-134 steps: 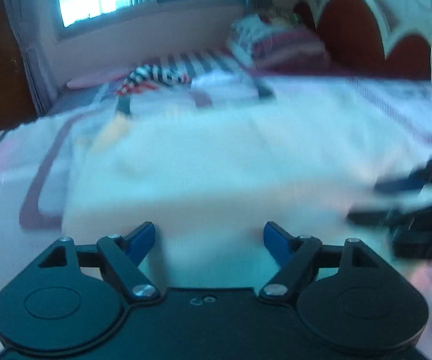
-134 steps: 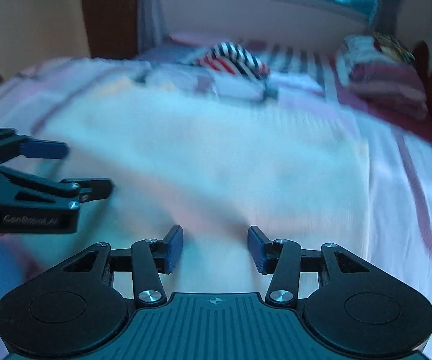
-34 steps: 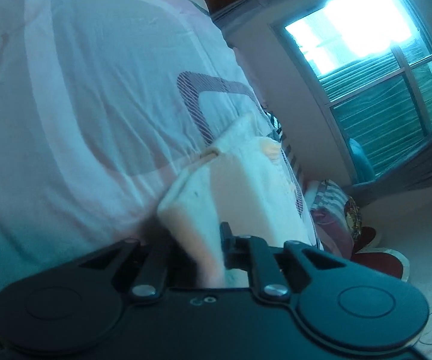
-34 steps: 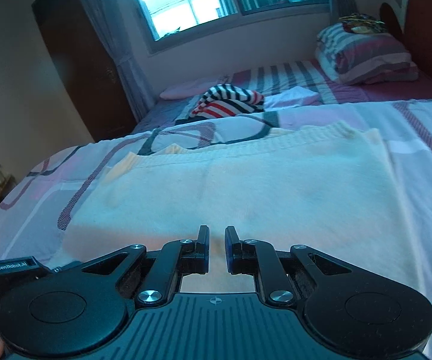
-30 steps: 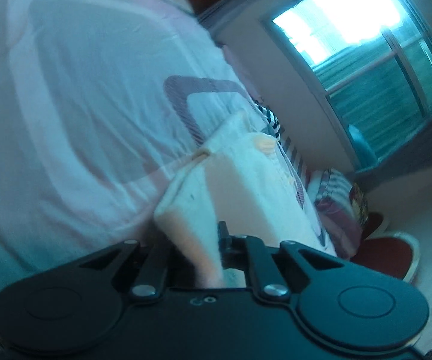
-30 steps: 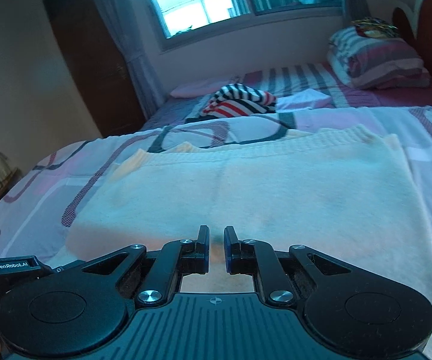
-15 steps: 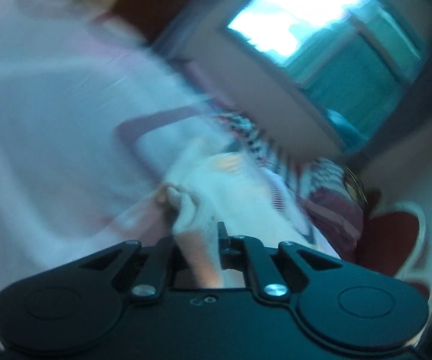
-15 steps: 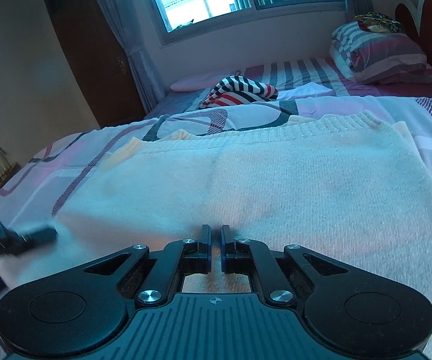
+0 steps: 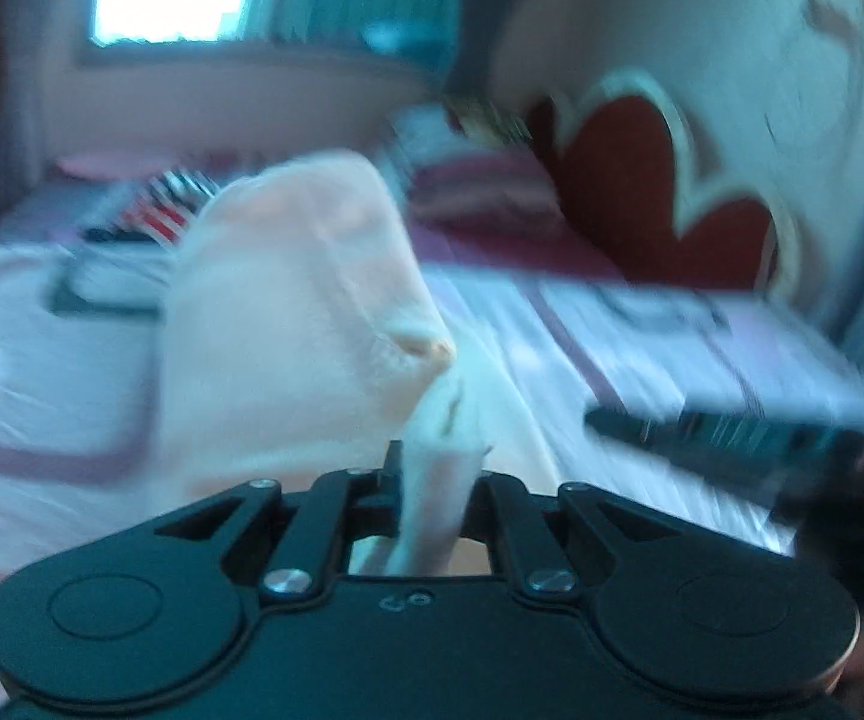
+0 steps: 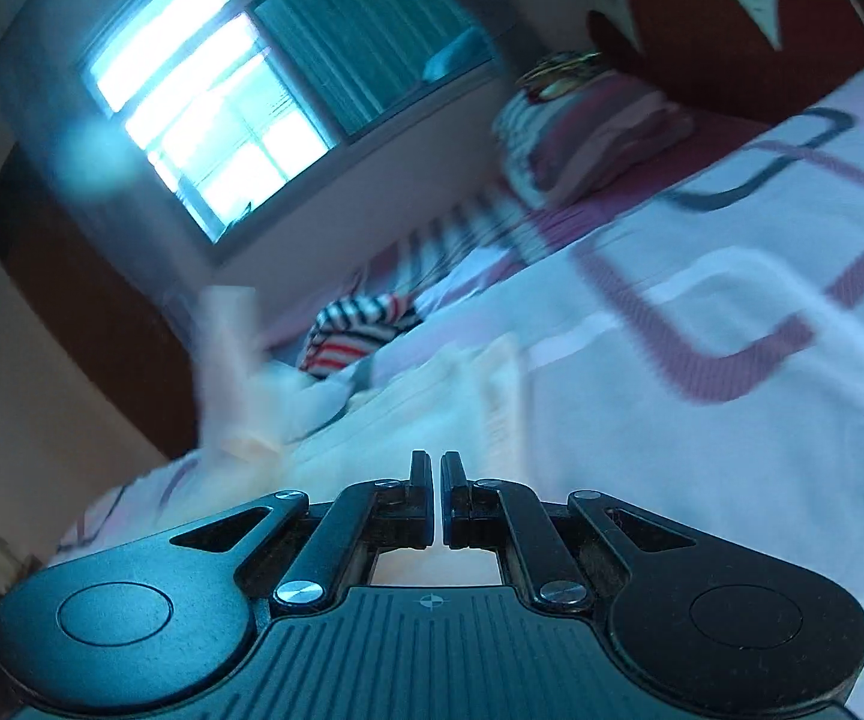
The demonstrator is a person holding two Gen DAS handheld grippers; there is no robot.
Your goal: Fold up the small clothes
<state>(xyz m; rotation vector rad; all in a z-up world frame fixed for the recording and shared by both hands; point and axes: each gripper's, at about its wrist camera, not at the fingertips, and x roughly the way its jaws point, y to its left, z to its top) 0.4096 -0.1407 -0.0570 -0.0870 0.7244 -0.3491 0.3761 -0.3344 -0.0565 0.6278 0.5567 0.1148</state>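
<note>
My left gripper is clamped on a bunched corner of the cream knitted garment, which rises off the bedspread in a tall fold ahead of me. My right gripper has its jaws almost together; it seems to pinch the garment's near edge, though blur hides the contact. The rest of the garment lies along the bedspread's near edge. A striped garment sits towards the far edge.

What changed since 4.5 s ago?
Both grippers were open then. Now the left gripper is shut on the cream sweater and has lifted its edge off the bed; the right gripper has closed on its edge too. Striped garment and pillows unmoved.
</note>
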